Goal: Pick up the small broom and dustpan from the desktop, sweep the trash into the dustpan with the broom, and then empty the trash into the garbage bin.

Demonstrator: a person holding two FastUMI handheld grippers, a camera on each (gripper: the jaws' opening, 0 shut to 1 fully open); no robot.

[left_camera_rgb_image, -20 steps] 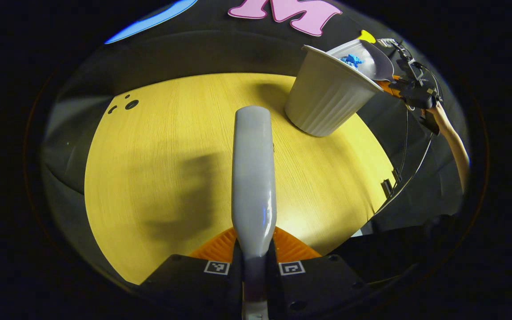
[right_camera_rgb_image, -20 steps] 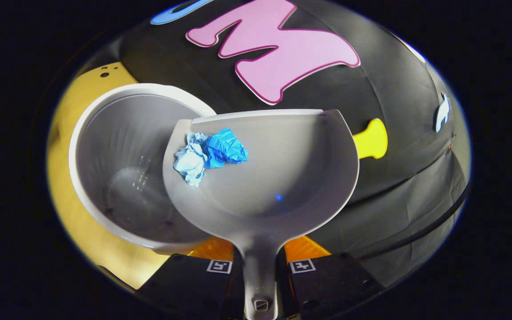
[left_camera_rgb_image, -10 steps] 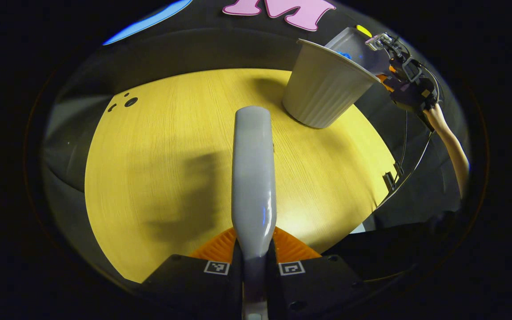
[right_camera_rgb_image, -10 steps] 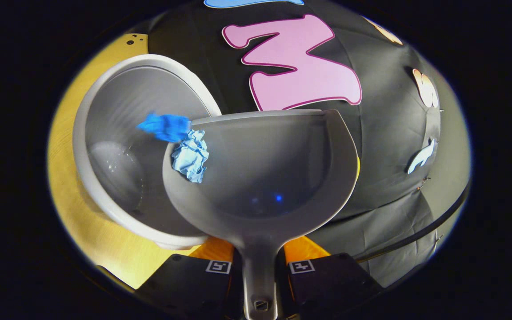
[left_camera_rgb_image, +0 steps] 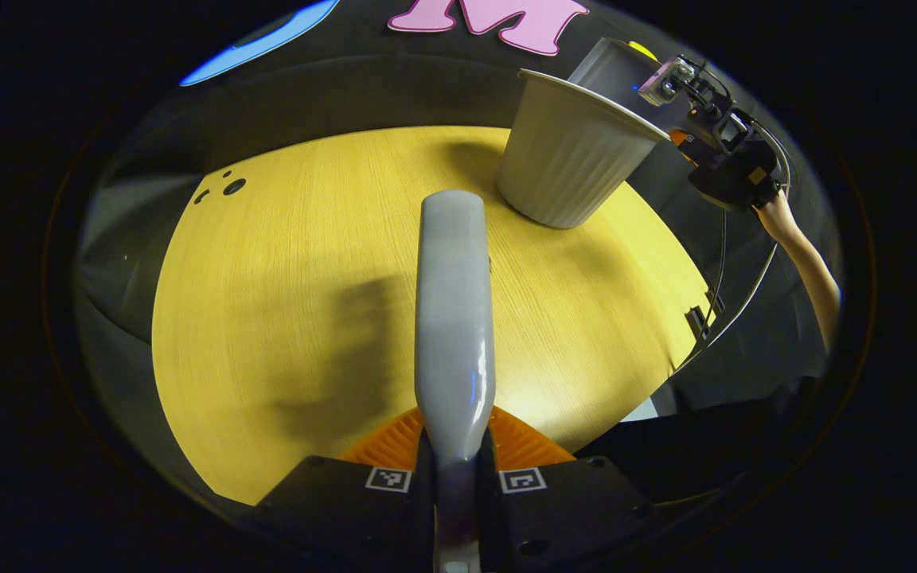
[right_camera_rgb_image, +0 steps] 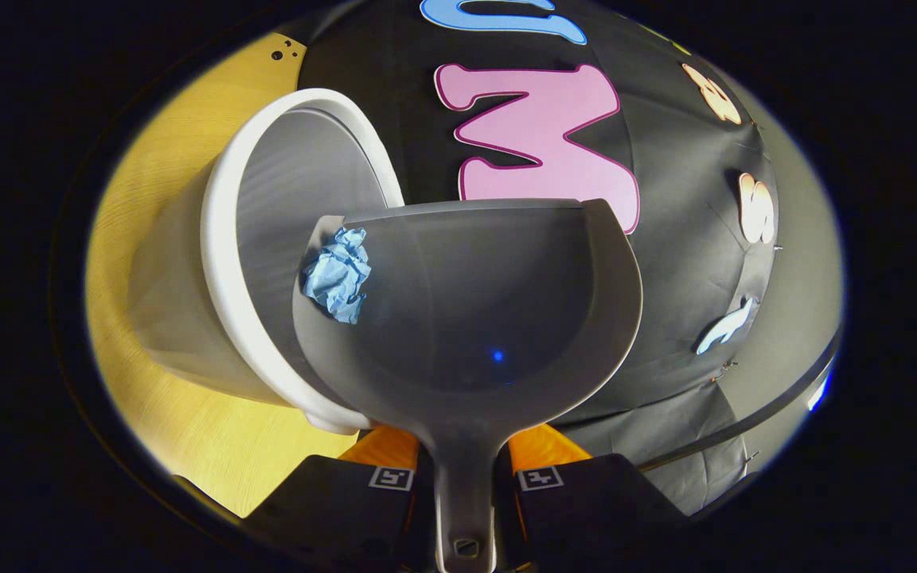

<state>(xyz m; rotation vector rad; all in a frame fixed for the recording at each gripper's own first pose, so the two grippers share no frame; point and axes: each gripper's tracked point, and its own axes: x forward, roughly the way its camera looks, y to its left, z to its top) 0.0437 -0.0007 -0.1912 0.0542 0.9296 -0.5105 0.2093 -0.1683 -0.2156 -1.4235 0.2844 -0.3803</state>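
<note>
Tipping dustpan (right_camera_rgb_image: 474,318), gripped by right claw (right_camera_rgb_image: 465,477): paper wad (right_camera_rgb_image: 337,273) sits at its left lip, over garbage bin (right_camera_rgb_image: 299,239). Left claw (left_camera_rgb_image: 455,477) grips broom (left_camera_rgb_image: 454,310).

Two gripper-mounted fisheyes, one shared bin

Left gripper view looks down across the desktop (left_camera_rgb_image: 283,278) toward the far garbage bin (left_camera_rgb_image: 566,163); right gripper view sits close over that bin (right_camera_rgb_image: 224,239), facing the booth wall.

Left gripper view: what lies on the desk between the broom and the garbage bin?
Nothing: bare desk lies between the broom and the garbage bin.
</note>
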